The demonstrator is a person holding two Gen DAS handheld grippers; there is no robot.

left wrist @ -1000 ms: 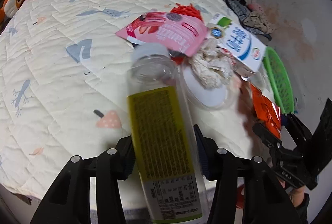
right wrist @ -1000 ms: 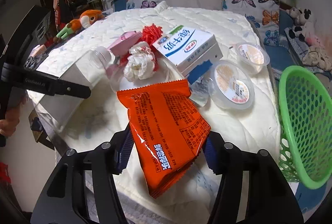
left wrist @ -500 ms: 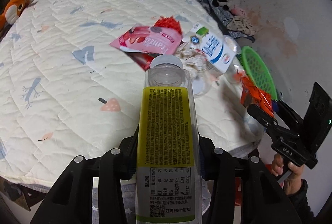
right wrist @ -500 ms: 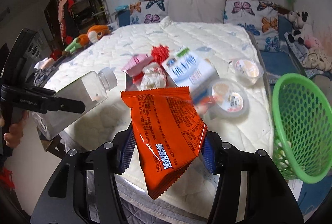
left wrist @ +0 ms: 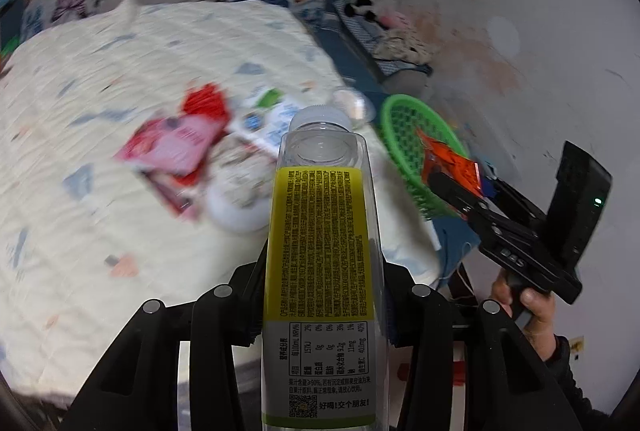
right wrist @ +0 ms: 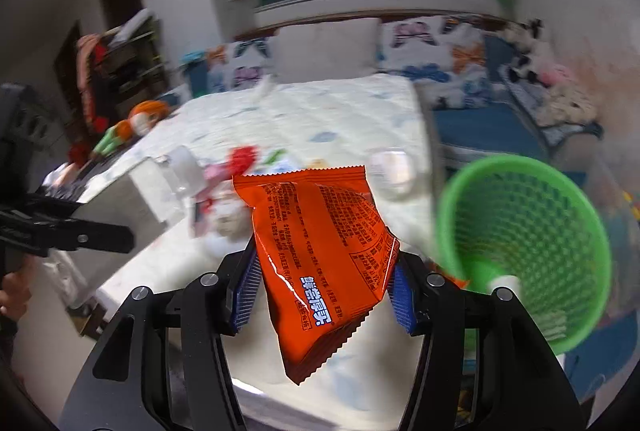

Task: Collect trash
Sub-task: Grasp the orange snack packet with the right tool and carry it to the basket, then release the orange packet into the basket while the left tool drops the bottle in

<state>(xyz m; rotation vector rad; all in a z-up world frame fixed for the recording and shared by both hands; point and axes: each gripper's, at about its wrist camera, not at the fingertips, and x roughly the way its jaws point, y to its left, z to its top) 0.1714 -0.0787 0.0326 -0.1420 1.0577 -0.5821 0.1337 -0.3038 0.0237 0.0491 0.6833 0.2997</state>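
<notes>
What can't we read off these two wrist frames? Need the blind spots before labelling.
- Left wrist view: trash pile on the bed is motion-blurred; pink wrapper print unreadable, the rest can't be identified.
- Left wrist view: bottle bottom is cut off by the frame edge.
- Right wrist view: green basket contents are unclear through blur; its near side is hidden by the right gripper.
- Right wrist view: orange packet front face is turned away.

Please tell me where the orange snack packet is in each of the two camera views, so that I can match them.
Left wrist view: the orange snack packet is at the right, small, held in the right tongs, in front of the green basket.
Right wrist view: the packet fills the centre, clamped in those tongs.
Shared landmark: the green basket, to the right of the bed in both views.
</notes>
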